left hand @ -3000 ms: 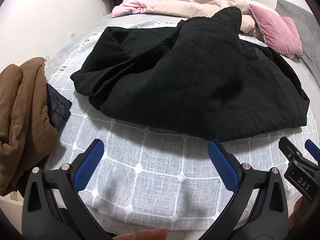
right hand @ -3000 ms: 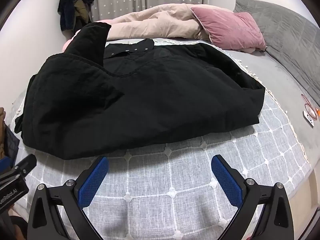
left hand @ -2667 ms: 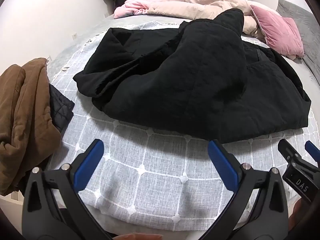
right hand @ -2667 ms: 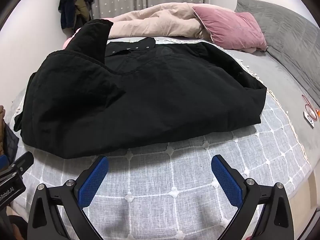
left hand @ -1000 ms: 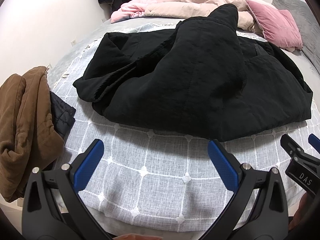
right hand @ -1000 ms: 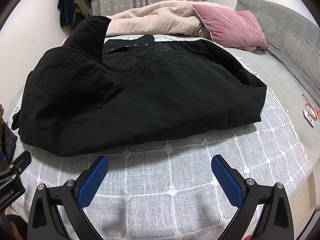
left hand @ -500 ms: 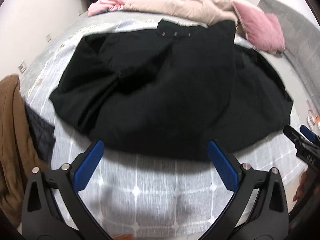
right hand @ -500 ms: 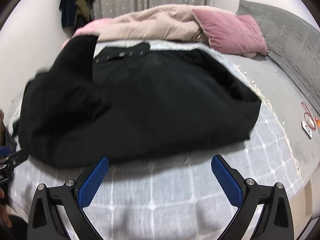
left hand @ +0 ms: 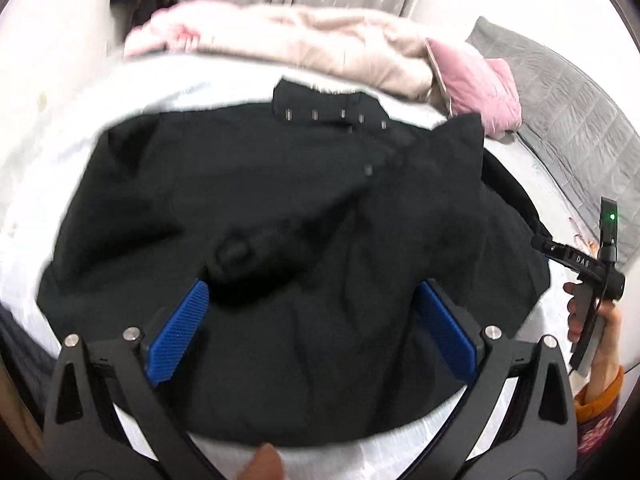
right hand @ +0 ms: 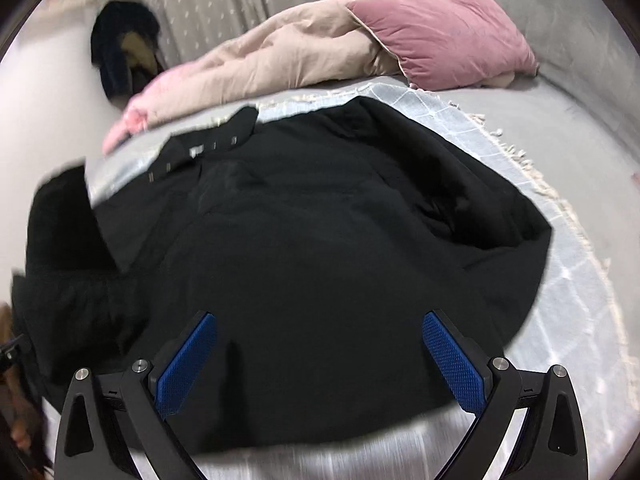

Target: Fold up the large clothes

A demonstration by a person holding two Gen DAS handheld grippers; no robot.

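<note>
Black jacket (left hand: pixel 280 216) lies rumpled on the bed (right hand: pixel 576 264), snap collar far; pink pillow (right hand: pixel 444 36) behind; left claw (left hand: pixel 312 332) and right claw (right hand: pixel 320 360) gape wide, empty.

Soft, even indoor light fills both views, with no glare or hard shadows. Motion blur smears the black jacket (left hand: pixel 304 248) and everything around it, so its folds and edges read as a dark mass. Beyond the jacket, fisheye distortion bends the scene toward black rounded corners.
</note>
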